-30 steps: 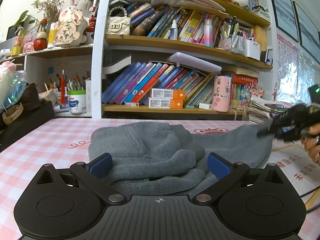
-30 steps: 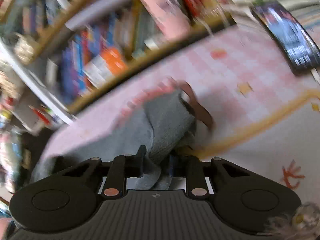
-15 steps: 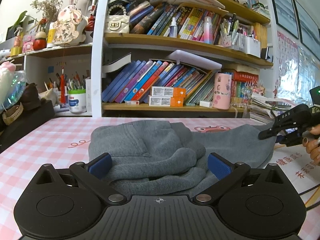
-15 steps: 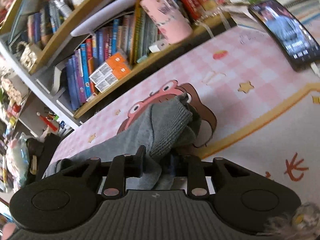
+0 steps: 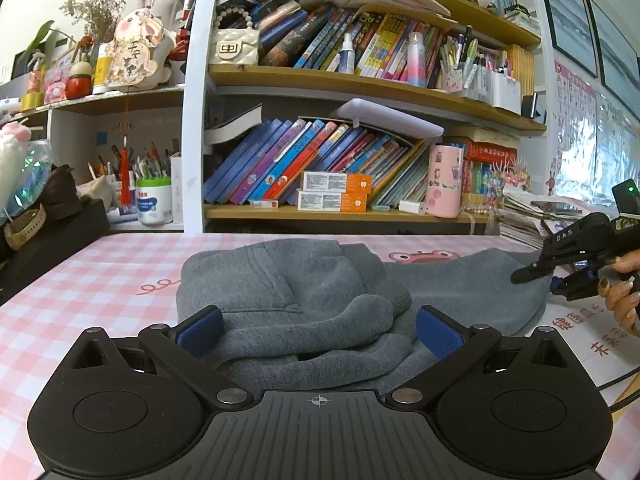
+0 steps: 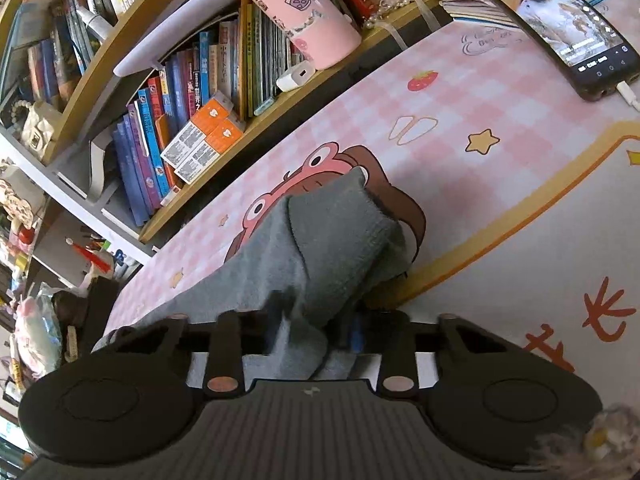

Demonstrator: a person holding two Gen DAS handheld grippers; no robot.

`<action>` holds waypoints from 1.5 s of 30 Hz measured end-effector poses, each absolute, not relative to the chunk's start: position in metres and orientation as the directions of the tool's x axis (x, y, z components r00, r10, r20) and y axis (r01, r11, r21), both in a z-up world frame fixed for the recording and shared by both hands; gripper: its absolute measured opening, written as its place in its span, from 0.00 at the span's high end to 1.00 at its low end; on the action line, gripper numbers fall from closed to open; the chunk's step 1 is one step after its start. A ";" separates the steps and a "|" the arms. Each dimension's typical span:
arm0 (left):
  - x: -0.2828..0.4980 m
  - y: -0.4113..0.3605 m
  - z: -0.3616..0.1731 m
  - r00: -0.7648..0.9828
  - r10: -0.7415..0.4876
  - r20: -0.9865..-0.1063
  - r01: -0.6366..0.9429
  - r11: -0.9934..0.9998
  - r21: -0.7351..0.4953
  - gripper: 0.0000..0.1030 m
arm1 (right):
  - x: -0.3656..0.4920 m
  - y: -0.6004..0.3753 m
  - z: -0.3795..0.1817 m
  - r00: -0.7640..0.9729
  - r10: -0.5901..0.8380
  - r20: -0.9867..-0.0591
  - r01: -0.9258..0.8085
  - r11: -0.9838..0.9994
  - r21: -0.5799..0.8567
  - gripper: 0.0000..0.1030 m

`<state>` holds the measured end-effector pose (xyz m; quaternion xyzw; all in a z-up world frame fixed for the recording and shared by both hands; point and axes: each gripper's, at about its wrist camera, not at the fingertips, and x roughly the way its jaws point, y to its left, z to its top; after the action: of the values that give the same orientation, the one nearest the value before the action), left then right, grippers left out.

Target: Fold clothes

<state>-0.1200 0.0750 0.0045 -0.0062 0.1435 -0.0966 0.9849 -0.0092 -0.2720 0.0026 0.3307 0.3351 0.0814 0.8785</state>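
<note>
From the left wrist we are seeing the grey garment (image 5: 292, 300) lying bunched on the tabletop (image 5: 80, 280), our left hand-held gripper (image 5: 318, 330) gaping over it; a white tub (image 5: 153, 203) holding pens. From the right wrist, our right hand-held gripper (image 6: 316, 330) is closing on the garment's cuff (image 6: 340, 232).

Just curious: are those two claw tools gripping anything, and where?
Right gripper: jaws closing on the grey sweatshirt at its cuffed end. Left gripper: open, holding nothing.
</note>
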 end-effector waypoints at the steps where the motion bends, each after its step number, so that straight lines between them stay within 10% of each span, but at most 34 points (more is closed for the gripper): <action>1: -0.120 0.075 0.004 0.940 -0.193 -0.281 0.189 0.981 -0.042 0.00 | -0.010 -0.272 0.004 0.763 0.368 -0.531 0.072 0.768 0.636 0.80; 26: -0.155 0.171 0.020 0.989 -0.115 -0.089 0.084 0.950 -0.300 0.00 | -0.027 -0.086 0.147 0.697 0.670 -0.257 -0.535 0.723 0.436 0.83; 36: -0.186 0.205 0.025 0.999 -0.019 -0.029 0.011 0.965 -0.261 0.00 | -0.049 0.061 0.093 0.496 0.718 -0.489 -0.783 0.613 0.105 0.81; 41: -0.190 0.212 0.022 0.999 -0.013 -0.034 0.004 0.962 -0.272 0.00 | -0.050 0.074 0.072 0.362 0.765 -0.532 -0.851 0.504 0.146 0.34; 45: -0.189 0.212 0.023 0.999 -0.020 -0.031 0.011 0.960 -0.281 0.00 | -0.053 0.061 0.076 0.301 0.812 -0.501 -0.856 0.461 0.234 0.25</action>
<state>-0.1886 0.2120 0.0226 -0.1416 0.0166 -0.0079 0.9897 -0.0533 0.0608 0.0758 -0.0384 0.2861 0.5176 0.8055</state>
